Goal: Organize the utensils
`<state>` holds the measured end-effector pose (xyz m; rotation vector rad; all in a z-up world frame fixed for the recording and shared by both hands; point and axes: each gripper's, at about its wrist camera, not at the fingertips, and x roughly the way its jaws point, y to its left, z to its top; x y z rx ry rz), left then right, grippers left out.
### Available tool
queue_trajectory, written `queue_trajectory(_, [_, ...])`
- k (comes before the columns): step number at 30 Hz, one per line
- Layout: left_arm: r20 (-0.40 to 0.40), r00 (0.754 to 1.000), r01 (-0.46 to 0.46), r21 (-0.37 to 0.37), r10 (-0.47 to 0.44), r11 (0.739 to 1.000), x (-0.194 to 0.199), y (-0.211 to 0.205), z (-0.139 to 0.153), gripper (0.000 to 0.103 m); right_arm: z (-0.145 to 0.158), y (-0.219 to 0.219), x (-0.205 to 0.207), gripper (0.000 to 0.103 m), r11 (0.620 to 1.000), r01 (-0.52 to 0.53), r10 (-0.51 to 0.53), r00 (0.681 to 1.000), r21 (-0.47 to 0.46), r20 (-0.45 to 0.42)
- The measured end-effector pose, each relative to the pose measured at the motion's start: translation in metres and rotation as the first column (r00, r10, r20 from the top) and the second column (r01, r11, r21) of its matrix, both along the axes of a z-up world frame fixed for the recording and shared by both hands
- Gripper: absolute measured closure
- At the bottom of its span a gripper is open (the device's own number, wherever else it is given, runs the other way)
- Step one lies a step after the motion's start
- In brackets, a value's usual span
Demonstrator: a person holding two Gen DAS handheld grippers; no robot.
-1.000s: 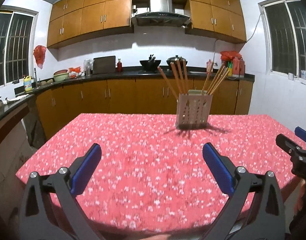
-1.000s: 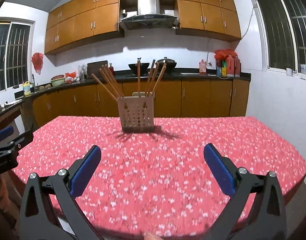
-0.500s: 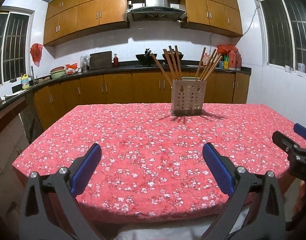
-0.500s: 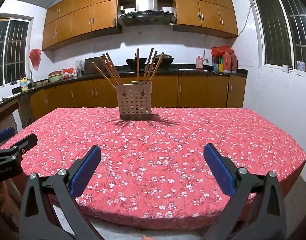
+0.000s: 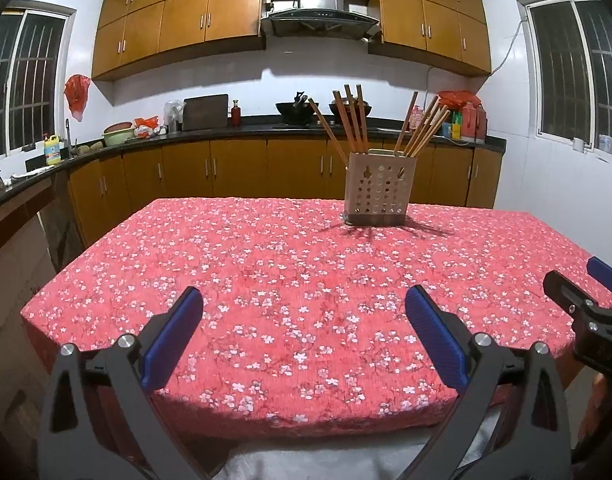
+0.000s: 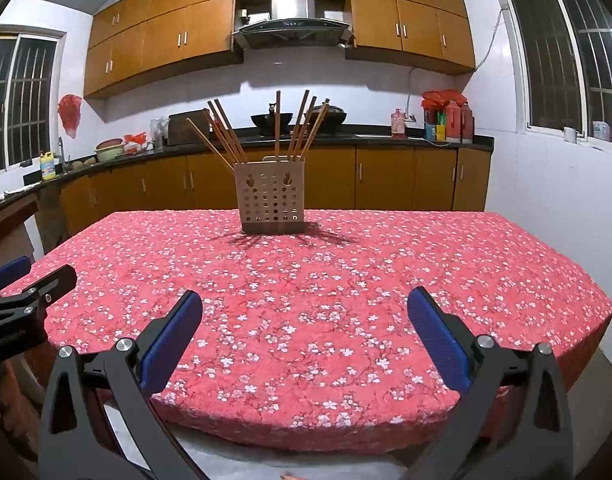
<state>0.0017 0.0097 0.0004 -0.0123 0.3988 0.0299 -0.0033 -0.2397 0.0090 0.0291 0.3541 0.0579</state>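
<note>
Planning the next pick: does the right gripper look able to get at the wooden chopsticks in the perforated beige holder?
Probably yes: the right gripper is open, and only bare red floral tablecloth lies before the wooden chopsticks.

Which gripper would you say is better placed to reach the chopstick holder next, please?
Probably the right gripper: in its view the chopstick holder stands almost dead ahead between its open fingers. For the left gripper, also open, the holder sits off to the right. Both hang back at the table's near edge.
</note>
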Motion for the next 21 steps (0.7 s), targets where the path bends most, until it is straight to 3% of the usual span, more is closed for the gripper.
queue_trajectory(21, [-0.016,1.0,0.009,0.005,-0.009,1.0,0.0023,-0.0035,-0.0026,0.004,-0.0022,-0.0035,-0.0001,0.002,1.0,0.013,-0.013,1.0,-0.001,-0.017])
